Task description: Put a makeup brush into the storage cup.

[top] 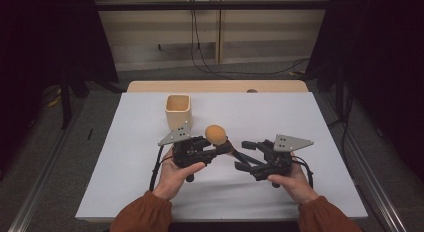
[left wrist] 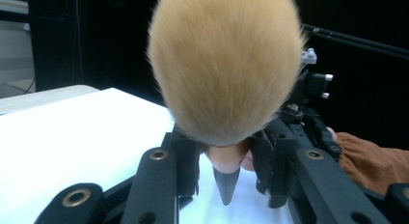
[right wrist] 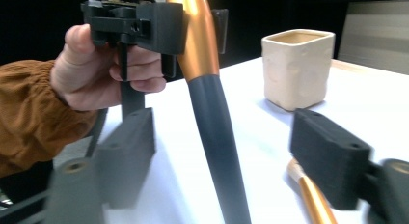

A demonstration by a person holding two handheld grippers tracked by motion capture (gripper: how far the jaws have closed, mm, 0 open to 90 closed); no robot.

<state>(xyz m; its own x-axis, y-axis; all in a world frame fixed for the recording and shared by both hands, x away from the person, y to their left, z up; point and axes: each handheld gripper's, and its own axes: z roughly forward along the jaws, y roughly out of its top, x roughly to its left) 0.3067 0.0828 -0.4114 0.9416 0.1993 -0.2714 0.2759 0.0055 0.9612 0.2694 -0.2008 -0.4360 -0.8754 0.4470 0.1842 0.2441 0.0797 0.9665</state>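
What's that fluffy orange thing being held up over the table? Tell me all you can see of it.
It is a makeup brush with a big rounded head of soft tan-orange bristles, a shiny copper-orange collar below it and a black handle that tapers to a point. The left gripper is shut on it near the collar, holding it tilted above the white table, head up and handle slanting down between the open jaws of the right gripper.
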